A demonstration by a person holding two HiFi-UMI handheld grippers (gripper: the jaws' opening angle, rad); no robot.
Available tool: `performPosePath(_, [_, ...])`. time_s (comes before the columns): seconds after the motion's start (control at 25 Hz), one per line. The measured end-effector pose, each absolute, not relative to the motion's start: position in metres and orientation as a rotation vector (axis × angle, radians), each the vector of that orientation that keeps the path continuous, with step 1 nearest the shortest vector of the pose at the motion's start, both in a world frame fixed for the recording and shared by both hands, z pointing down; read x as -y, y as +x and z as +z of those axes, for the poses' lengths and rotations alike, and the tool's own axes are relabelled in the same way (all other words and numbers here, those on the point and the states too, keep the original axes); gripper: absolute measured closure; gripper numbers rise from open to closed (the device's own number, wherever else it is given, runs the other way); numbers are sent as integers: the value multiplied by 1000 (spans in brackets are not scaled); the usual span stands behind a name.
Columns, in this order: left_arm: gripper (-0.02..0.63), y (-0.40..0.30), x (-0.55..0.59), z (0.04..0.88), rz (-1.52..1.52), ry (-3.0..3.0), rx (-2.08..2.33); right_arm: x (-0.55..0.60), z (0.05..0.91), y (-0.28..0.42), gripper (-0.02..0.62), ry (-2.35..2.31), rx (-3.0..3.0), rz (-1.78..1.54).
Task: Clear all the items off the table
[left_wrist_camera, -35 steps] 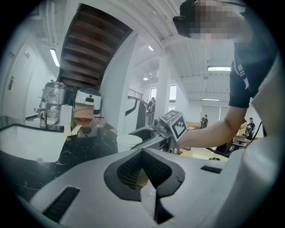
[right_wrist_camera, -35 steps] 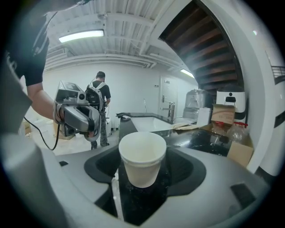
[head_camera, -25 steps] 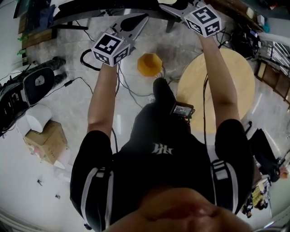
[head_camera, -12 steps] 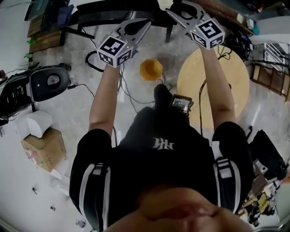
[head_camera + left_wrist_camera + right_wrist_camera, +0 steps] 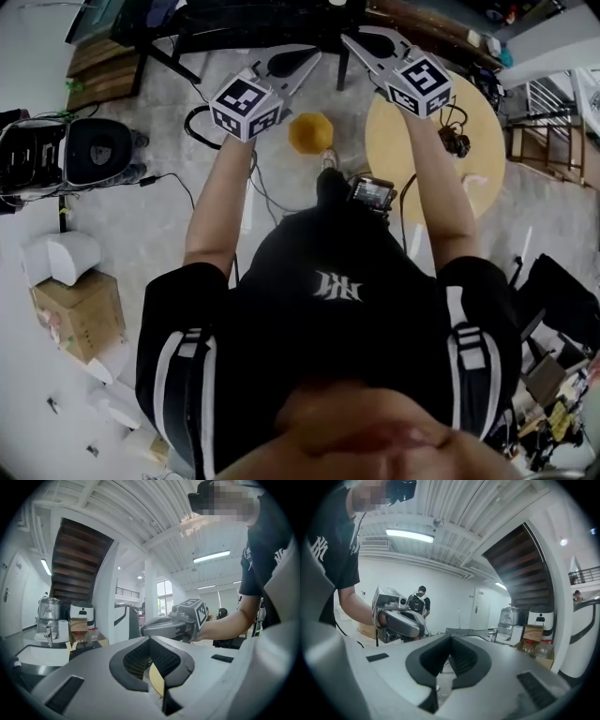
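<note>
The round wooden table (image 5: 427, 155) stands low at the right in the head view. On it lie a dark cable bundle (image 5: 456, 141) and a small pale item (image 5: 475, 178). Both grippers are held up in front of the person, pointing roughly level and away from the table. My left gripper (image 5: 316, 53) is shut and empty; its tips meet in its own view (image 5: 150, 638). My right gripper (image 5: 347, 37) has just been closing with nothing between its jaws, and it is now shut (image 5: 451, 637). Each gripper sees the other beside it: the right gripper (image 5: 176, 623), the left gripper (image 5: 398, 620).
An orange bin (image 5: 310, 133) sits on the floor between the grippers. A black desk (image 5: 244, 23) runs along the top. Cables trail over the floor. A cardboard box (image 5: 75, 314), a white cylinder (image 5: 66, 255) and dark equipment (image 5: 94, 155) stand at the left. A person (image 5: 419, 603) is far off.
Both grippers have risen and swung toward the black desk, with the whole view shifting. The right gripper's jaws have drawn together. The left gripper stays shut.
</note>
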State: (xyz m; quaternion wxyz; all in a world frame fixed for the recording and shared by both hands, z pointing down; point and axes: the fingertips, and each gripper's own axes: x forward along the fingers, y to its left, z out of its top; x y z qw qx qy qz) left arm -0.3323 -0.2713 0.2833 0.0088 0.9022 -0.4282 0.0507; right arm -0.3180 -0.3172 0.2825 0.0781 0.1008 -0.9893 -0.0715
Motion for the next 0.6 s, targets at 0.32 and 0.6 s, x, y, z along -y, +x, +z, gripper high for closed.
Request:
performPosePath(0.32, [594, -281, 177, 287, 137, 2847, 1209, 215, 270, -260, 591, 378, 2962, -181])
performPosePath(0.6, [594, -200, 151, 289, 90, 2901, 1008, 186, 270, -171, 591, 560, 2917, -125])
